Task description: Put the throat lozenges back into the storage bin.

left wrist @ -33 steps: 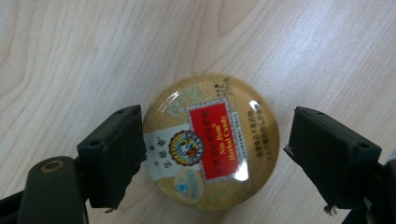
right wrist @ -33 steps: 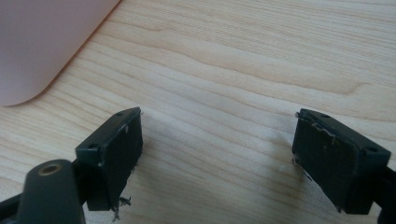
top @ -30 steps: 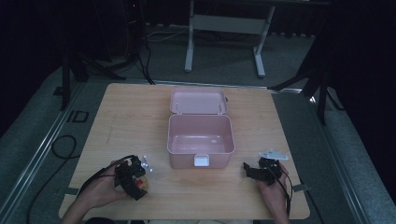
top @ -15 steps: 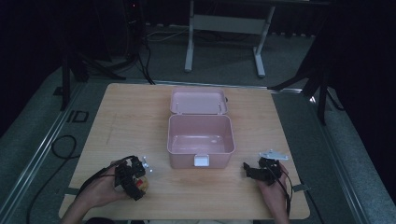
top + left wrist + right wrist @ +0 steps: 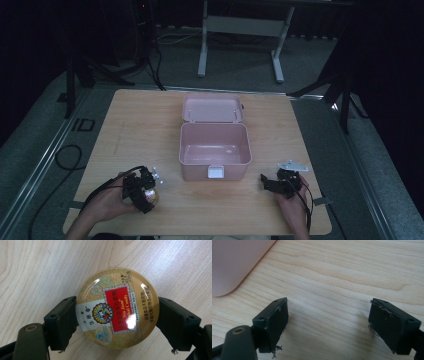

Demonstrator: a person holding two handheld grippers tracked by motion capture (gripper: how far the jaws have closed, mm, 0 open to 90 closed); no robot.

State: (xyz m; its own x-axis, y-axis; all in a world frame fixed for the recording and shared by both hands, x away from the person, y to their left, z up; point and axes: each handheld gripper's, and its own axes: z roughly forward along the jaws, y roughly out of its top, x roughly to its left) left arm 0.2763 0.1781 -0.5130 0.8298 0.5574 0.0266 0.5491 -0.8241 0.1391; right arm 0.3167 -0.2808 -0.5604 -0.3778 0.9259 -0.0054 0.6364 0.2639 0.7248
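A round gold candy tin (image 5: 117, 307) with a red label sits between the two black jaws of my left gripper (image 5: 117, 315), which press on its sides just over the wooden table. From above, the left gripper (image 5: 142, 189) with the tin (image 5: 150, 196) is at the table's front left. My right gripper (image 5: 328, 322) stands open over bare wood with nothing between its jaws; in the high view the right gripper (image 5: 267, 182) is at the front right. An open pink box (image 5: 215, 150) with its lid (image 5: 212, 109) laid back stands mid-table, empty inside.
A corner of the pink box (image 5: 234, 262) is at the upper left of the right gripper view. The wooden table (image 5: 140, 130) is bare around the box. A metal stand (image 5: 240, 30) and cables (image 5: 65, 155) lie on the dark floor beyond the table.
The left gripper with the tin has shifted slightly toward the front of the table. The right gripper has stayed put.
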